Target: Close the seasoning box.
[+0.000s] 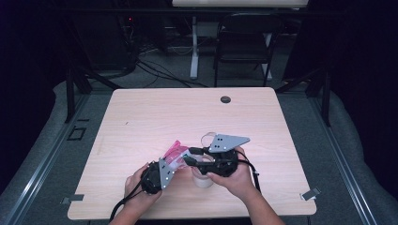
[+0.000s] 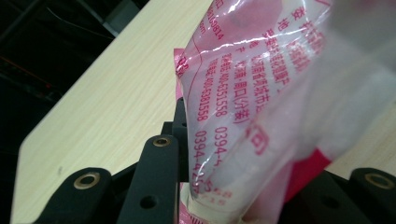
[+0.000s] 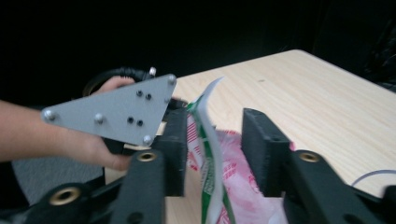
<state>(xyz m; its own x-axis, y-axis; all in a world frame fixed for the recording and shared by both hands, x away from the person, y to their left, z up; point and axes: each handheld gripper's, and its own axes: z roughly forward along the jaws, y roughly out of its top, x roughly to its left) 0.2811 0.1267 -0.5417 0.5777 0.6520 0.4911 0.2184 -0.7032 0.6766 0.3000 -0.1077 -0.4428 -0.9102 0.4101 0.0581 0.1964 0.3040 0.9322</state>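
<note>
A clear plastic bag with pink print (image 1: pixel 174 151) is held up over the near middle of the wooden table (image 1: pixel 187 112). My left gripper (image 1: pixel 172 163) is shut on its lower end, and the printed film (image 2: pixel 243 102) rises between the jaws. From the right, my right gripper (image 1: pixel 188 157) reaches in open. The bag's green and white edge (image 3: pixel 206 140) stands in the gap between its two pads (image 3: pixel 257 149), close to the left one. A white cup (image 1: pixel 203 180) stands on the table just below the right hand.
A clear round lid-like piece (image 1: pixel 208 137) lies beyond the right gripper. A black grommet (image 1: pixel 225 99) sits near the table's far edge. A folding chair (image 1: pixel 244 42) and cables stand behind the table. Metal clips (image 1: pixel 309 193) mark the near corners.
</note>
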